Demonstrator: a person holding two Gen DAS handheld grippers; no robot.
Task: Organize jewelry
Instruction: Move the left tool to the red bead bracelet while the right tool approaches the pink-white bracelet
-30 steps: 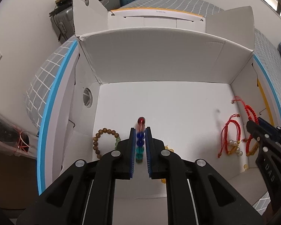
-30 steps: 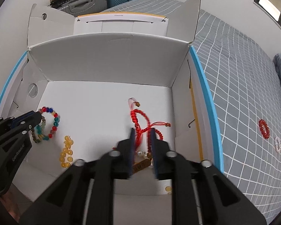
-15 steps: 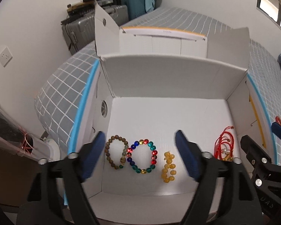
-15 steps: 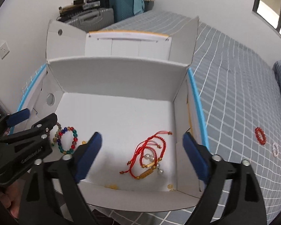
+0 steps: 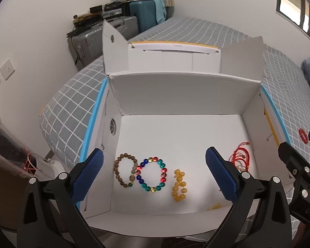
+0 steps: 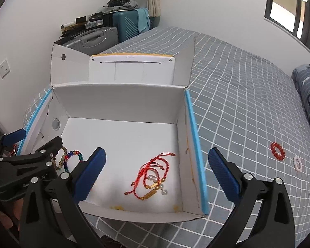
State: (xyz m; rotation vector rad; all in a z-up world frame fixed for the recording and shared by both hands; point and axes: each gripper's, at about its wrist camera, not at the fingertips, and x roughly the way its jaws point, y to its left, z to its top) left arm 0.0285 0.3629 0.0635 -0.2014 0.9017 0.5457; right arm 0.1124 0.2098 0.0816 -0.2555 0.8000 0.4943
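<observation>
A white open box (image 5: 184, 91) sits on the bed. On its floor lie a brown wooden bead bracelet (image 5: 116, 170), a multicoloured glass bead bracelet (image 5: 162, 170), a yellow bead bracelet (image 5: 178, 185) and red cord bracelets (image 5: 240, 157) with pearls, also in the right wrist view (image 6: 155, 174). My left gripper (image 5: 154, 175) is open and empty above the box's near edge. My right gripper (image 6: 157, 174) is open and empty, held above the box's near right part. A red bead bracelet (image 6: 277, 150) and a pale pink one (image 6: 297, 163) lie on the bed.
The box stands on a grey checked bedspread (image 6: 248, 103). Its flaps stand up at the back (image 5: 173, 59). Suitcases (image 6: 105, 35) with clutter stand by the far wall. A folded dark quilt (image 6: 308, 95) lies at the right. A wall socket (image 5: 7, 69) is left.
Both grippers opened and pulled back and up from the box. The left let go of the multicoloured bracelet, the right let go of the red cord bracelets; both now lie on the box floor.
</observation>
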